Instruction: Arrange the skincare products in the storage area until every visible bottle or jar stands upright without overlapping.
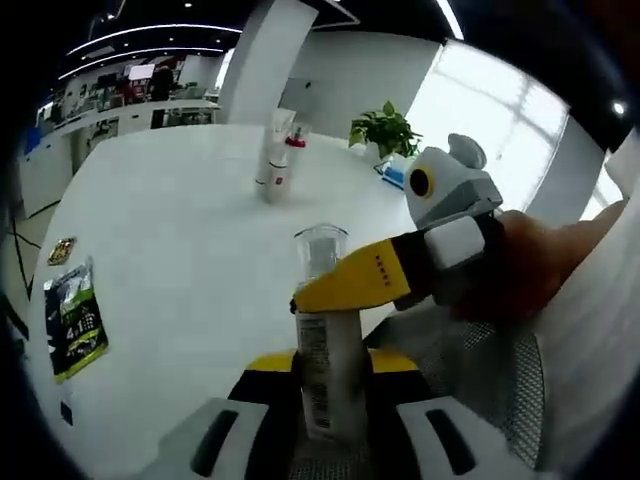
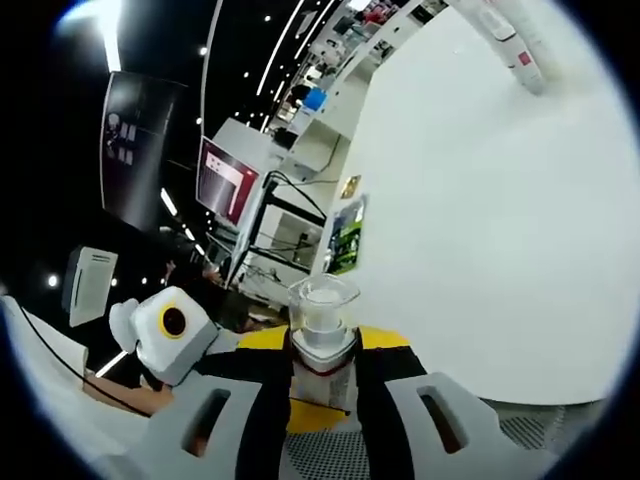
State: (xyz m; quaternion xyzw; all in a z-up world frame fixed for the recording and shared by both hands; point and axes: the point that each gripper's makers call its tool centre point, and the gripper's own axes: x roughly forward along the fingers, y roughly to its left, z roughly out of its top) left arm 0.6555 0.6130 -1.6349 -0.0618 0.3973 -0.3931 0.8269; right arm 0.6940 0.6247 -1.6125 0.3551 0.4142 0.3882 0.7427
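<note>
We see broad bare table (image 1: 180, 230) ahead. Two tubes (image 1: 277, 165) stand far across, sachets (image 1: 72, 318) lie along one edge, and a plant (image 1: 385, 130) sits beyond; between them passage stays open.

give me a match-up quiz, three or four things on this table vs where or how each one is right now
Things:
1. clear-capped bottle
2. green packet
3. potted plant
4. white tubes

Places or states:
A. flat on the table near its left edge, in the left gripper view
B. standing together far across the table
C. gripped between the jaws of the left hand-held gripper, with the right hand-held gripper closed on its upper part
D. at the table's far edge by the bright window

Pairs: 1-C, 2-A, 3-D, 4-B
</note>
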